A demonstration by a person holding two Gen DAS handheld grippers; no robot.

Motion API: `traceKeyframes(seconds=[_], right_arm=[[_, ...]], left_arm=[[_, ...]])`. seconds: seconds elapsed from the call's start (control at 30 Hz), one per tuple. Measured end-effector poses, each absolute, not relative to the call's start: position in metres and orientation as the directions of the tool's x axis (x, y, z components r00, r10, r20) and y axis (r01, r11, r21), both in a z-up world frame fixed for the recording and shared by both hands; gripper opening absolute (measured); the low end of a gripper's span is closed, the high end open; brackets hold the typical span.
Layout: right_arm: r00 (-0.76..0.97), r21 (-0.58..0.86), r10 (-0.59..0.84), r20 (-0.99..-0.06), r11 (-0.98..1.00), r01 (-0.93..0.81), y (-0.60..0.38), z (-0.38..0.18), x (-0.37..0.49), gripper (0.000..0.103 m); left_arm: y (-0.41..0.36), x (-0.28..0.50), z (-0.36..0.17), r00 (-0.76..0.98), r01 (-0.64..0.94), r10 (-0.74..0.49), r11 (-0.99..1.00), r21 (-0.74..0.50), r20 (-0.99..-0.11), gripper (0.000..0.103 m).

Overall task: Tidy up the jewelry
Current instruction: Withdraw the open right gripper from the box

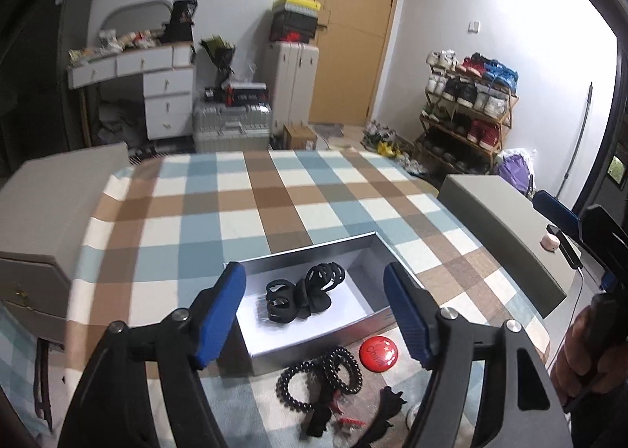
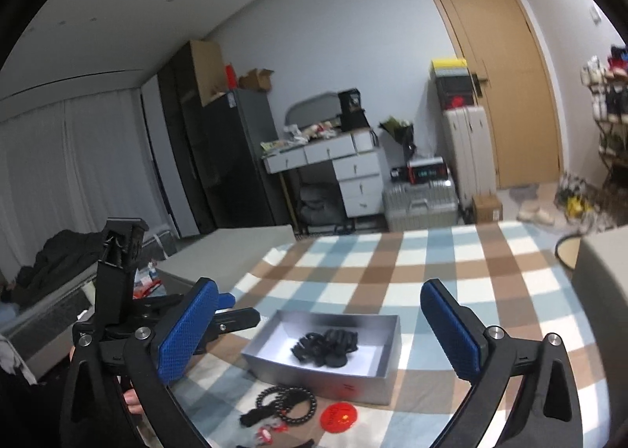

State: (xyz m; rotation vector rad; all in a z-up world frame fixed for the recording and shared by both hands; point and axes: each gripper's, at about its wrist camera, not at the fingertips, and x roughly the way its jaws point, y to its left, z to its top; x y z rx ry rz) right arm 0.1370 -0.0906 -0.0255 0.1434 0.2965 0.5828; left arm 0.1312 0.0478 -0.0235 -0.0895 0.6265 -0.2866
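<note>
A grey open box (image 1: 355, 326) (image 2: 274, 363) sits on the checked tablecloth and holds black hair claws (image 1: 304, 293) (image 2: 325, 346). In front of it lie black bead bracelets (image 1: 320, 373) (image 2: 288, 403), a red round badge (image 1: 378, 353) (image 2: 338, 417), a black tassel piece (image 1: 386, 408) and small red bits (image 2: 269, 430). My left gripper (image 1: 314, 310) is open and empty, hovering above the box. My right gripper (image 2: 318, 334) is open and empty, held above and behind the box. The left gripper also shows in the right wrist view (image 2: 225, 310).
The checked table (image 1: 274, 204) has grey chair backs at its left (image 1: 51, 212) and right (image 1: 502, 228). A small pink object (image 1: 549, 242) sits at the right. A dresser, suitcases, a door and a shoe rack stand behind.
</note>
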Motion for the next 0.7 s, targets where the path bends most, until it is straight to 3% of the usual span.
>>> traceKeyframes(seconds=[0.1,0.23,0.47,0.6,0.7], right_arm=[[0.803,0.194,0.557,-0.212,0.829,-0.524,-0.085,-0.022,0.118,0.103],[0.818,0.181,0.539,-0.201,0.841,-0.510,-0.084,-0.022,0.099,0.103],[0.861,0.178,0.459,-0.217,0.886,-0.427,-0.085,-0.035,0.075,0.103],[0.872,0.192,0.449,-0.194,0.889,-0.415,-0.089,-0.048,0.057,0.103],[0.882,0.229,0.441,-0.164,0.887,-0.401,-0.096,-0.058,0.045,0.103]], left_arm=[[0.046,0.118,-0.018,0.796,0.224,-0.274,0.962,-0.158,-0.539,0.072],[0.042,0.096,-0.012,0.838,0.196,-0.229,0.973,-0.119,-0.495,0.084],[0.047,0.076,-0.018,0.857,0.147,-0.201,0.978,-0.149,-0.475,0.086],[0.044,0.064,-0.024,0.859,0.136,-0.168,0.986,-0.101,-0.484,0.086],[0.048,0.056,-0.028,0.859,0.116,-0.149,0.988,-0.098,-0.489,0.097]])
